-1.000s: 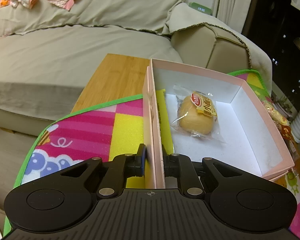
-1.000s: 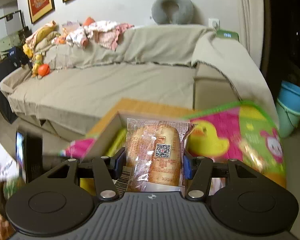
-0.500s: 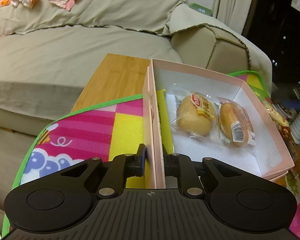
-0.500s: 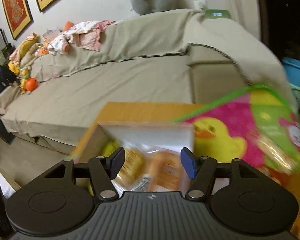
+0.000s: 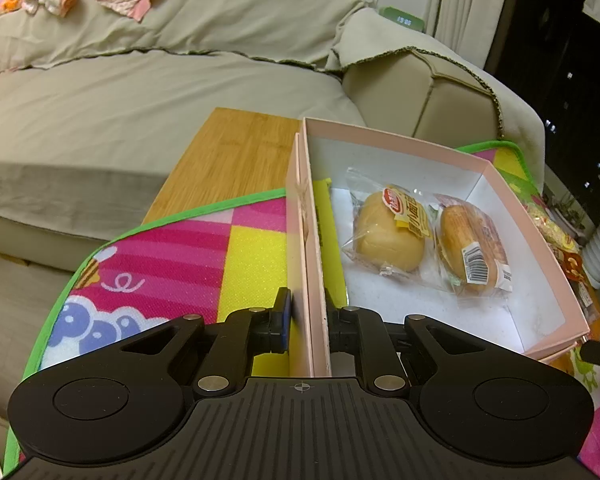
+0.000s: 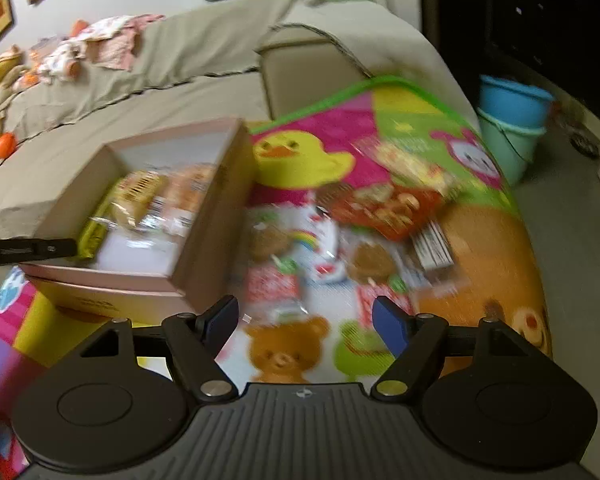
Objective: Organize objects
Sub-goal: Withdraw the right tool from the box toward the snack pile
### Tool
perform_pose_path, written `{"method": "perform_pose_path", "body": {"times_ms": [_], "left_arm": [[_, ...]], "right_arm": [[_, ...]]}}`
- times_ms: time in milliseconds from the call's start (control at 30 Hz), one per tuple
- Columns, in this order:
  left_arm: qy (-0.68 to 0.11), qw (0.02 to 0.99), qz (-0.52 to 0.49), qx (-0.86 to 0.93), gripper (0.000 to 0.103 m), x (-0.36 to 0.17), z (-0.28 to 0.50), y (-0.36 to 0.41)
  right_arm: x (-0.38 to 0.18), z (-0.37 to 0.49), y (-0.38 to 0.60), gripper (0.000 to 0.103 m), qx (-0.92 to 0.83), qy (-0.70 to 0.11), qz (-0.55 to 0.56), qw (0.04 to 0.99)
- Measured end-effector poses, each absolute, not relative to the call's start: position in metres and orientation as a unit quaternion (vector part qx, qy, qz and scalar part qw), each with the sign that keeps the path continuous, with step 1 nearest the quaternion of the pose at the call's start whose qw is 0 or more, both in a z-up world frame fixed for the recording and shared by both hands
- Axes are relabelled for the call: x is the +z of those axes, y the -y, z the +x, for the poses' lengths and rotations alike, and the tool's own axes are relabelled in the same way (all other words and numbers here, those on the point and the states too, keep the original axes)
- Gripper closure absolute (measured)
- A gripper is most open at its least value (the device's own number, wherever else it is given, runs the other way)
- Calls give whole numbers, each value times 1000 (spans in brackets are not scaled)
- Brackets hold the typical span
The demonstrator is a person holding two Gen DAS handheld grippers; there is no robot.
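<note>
A rigid pink cardboard box is sitting centre-right on the colourful foam mat, holding two crinkly wrapped buns side by side. The left tool is clamping its near-left wall. The right tool is hanging spread apart, empty, over blurred snack packets.

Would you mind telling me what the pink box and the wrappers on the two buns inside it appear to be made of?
The pink box looks like matte paperboard: thin, stiff walls, a white inside, and no shine. The bun wrappers look like clear, glossy plastic film: the buns show through, the film crinkles and catches glare, and one carries a printed barcode.
</note>
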State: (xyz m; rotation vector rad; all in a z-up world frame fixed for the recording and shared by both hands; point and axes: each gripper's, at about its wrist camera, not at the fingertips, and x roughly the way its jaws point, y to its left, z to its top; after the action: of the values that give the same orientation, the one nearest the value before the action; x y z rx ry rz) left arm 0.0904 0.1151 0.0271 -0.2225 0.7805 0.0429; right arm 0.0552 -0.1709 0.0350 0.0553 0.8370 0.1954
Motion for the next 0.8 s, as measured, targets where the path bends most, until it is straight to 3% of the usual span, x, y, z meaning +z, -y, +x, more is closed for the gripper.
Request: {"method": "perform_pose_path", "body": {"times_ms": [400, 633, 767, 800], "left_arm": [[-384, 917, -103, 25, 88, 29, 90, -112], [-385, 917, -100, 26, 88, 29, 89, -111], [-385, 917, -99, 26, 88, 29, 90, -111], [-385, 917, -100, 25, 88, 29, 90, -111]], "right_arm": [[27, 49, 182, 28, 77, -366, -17, 927], [33, 59, 179, 30, 132, -360, 22, 923], [28, 80, 177, 54, 160, -378, 55, 910], [26, 86, 176, 55, 166, -385, 65, 906]]}}
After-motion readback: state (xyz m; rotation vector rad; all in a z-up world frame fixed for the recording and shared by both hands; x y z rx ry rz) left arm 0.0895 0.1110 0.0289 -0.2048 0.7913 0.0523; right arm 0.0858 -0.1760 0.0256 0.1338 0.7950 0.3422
